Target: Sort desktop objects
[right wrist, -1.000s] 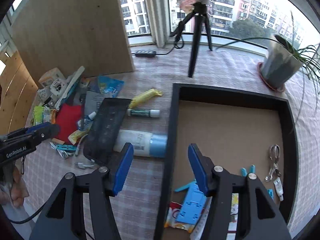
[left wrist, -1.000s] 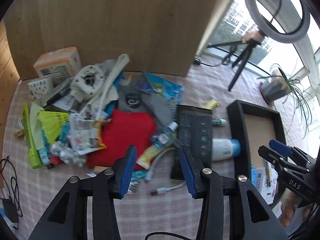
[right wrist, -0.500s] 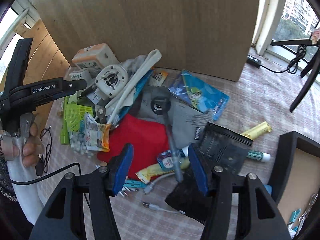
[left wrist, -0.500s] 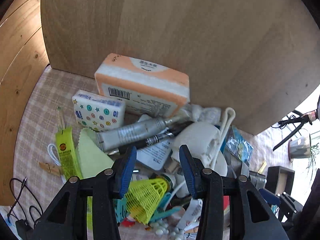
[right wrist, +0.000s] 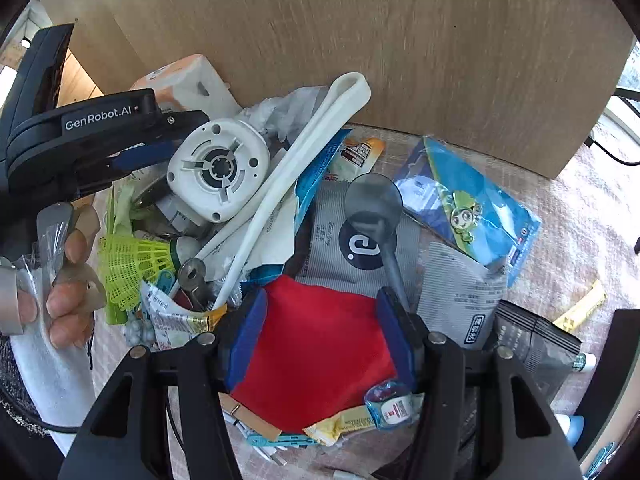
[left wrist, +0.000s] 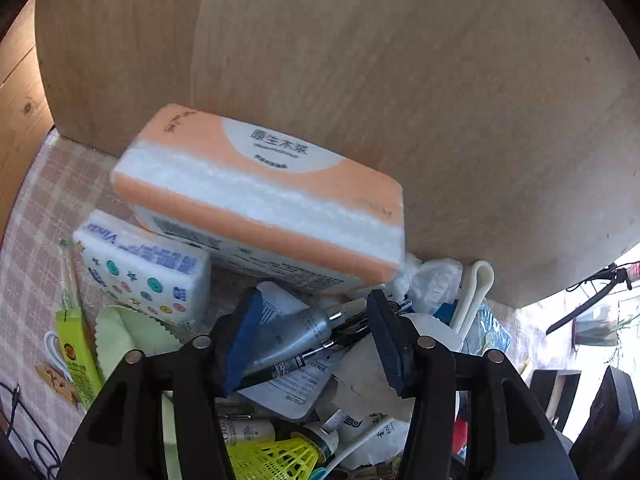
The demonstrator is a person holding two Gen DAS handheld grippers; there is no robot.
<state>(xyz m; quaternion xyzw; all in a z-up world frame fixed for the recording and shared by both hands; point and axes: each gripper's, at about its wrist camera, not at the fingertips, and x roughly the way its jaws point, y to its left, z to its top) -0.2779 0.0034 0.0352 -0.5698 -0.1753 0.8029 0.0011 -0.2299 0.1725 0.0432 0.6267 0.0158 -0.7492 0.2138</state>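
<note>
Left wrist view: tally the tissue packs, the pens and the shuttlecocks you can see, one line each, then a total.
Tissue packs: 2, the orange tissue pack and the small dotted tissue pack
Pens: 2, the silver pen and the black pen
Shuttlecocks: 1, the yellow shuttlecock
Total: 5

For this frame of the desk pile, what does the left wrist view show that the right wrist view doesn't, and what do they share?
Only the left wrist view shows the small white tissue pack with coloured dots, the silver tube and the black pen between the open left gripper, whose jaws have just been opening.

Only the right wrist view shows the red cloth under the open right gripper, the white round motor housing and the blue cartoon packet.

Both show the orange-and-white tissue pack, the yellow-green shuttlecock and the wooden board.
</note>
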